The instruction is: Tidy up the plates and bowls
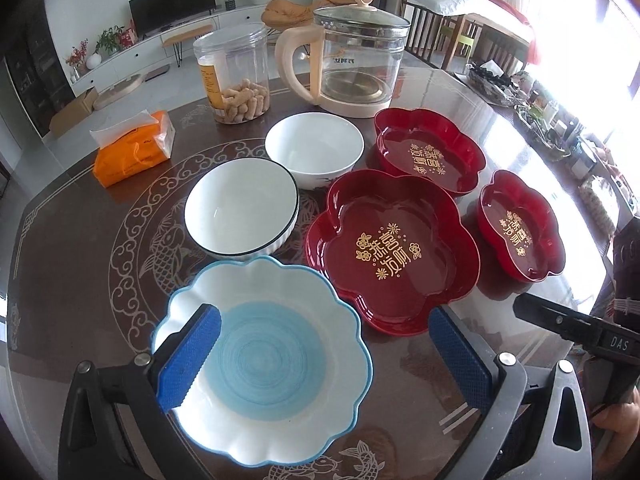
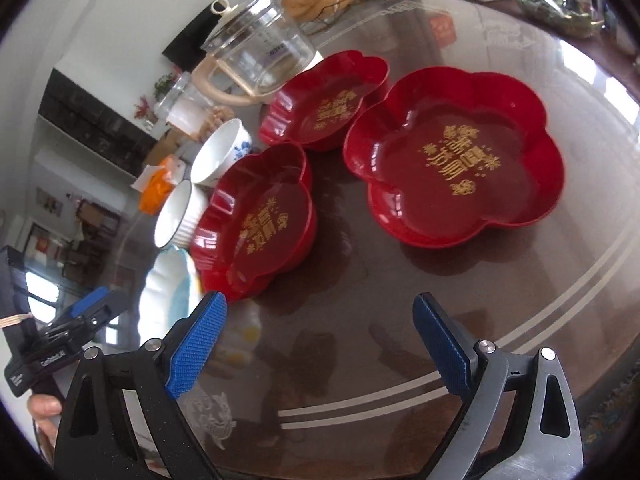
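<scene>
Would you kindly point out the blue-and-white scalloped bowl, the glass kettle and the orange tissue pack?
blue-and-white scalloped bowl point(image 1: 268, 364): left wrist view, blue centre.
glass kettle point(image 1: 360, 68): left wrist view, glass wall.
orange tissue pack point(image 1: 132, 156): left wrist view, orange wrapper.

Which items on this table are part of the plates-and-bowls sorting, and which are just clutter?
For the job:
blue flower bowl
black-rimmed white bowl
plain white bowl
large red plate
two smaller red plates

Lying about:
glass kettle
snack jar
orange tissue pack
</scene>
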Demonstrator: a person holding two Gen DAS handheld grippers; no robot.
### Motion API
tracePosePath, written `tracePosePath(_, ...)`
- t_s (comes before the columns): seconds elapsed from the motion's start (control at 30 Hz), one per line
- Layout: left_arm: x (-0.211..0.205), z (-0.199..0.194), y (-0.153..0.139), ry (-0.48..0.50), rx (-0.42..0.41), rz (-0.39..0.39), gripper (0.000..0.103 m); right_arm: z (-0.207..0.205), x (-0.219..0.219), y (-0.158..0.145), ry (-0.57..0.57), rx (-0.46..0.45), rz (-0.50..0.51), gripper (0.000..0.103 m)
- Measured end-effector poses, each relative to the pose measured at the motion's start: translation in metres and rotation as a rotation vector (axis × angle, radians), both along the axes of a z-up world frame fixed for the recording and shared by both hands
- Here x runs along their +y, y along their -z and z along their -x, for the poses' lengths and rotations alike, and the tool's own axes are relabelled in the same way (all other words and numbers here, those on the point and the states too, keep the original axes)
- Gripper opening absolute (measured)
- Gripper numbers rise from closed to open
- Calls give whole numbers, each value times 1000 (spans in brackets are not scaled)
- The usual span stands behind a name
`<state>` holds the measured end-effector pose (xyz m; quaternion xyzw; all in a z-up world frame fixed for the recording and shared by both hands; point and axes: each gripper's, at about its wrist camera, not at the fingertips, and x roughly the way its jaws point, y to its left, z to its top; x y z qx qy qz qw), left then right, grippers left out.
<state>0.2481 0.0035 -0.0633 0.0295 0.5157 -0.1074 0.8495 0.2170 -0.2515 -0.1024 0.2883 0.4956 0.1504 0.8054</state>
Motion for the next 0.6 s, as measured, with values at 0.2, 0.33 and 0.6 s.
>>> tracePosePath(0.2,-5,-36,6,4,27,16,102,-56,46,13,-14,47,157,94)
tracePosePath(0.33,-10,-59,24,-3,79,29,85,-71,56,23,-17,75,242,91)
tracePosePath(0.6,-30,-76,39,51,131,35,75,-74,52,39,-23,127,283,23)
